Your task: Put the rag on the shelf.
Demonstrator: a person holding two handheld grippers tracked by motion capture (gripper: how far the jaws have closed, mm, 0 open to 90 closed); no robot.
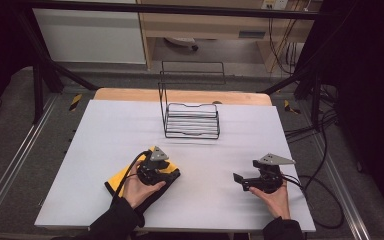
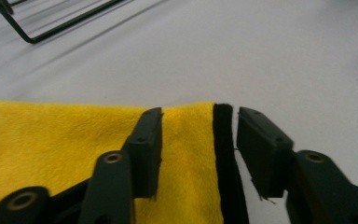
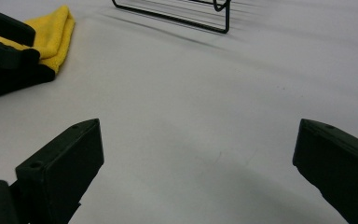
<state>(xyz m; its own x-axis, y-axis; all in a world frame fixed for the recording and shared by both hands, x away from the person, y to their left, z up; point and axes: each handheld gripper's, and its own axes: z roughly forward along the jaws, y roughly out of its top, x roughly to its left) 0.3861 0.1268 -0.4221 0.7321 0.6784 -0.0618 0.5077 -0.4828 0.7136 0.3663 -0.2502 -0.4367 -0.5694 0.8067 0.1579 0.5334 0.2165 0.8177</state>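
A yellow cloth [image 1: 116, 179] with a black border lies folded on the white table [image 1: 115, 130] at the front left. My left gripper [image 1: 171, 171] rests low over its right end. In the left gripper view the jaws of the left gripper [image 2: 199, 114] stand apart, one above the yellow cloth [image 2: 51, 149] and the other just past the black border, neither pad pressing. My right gripper [image 1: 245, 171] sits at the front right, pointing left. The right gripper [image 3: 199, 123] stands wide open with bare table between its jaws, and the cloth [image 3: 56, 28] lies far to their left.
A black wire rack [image 1: 190, 120] stands at the back middle of the table; it also appears as the rack [image 2: 51, 28] and the rack [image 3: 191, 18] in the gripper views. Cables trail off the table's right side. A wooden edge runs behind the white sheet.
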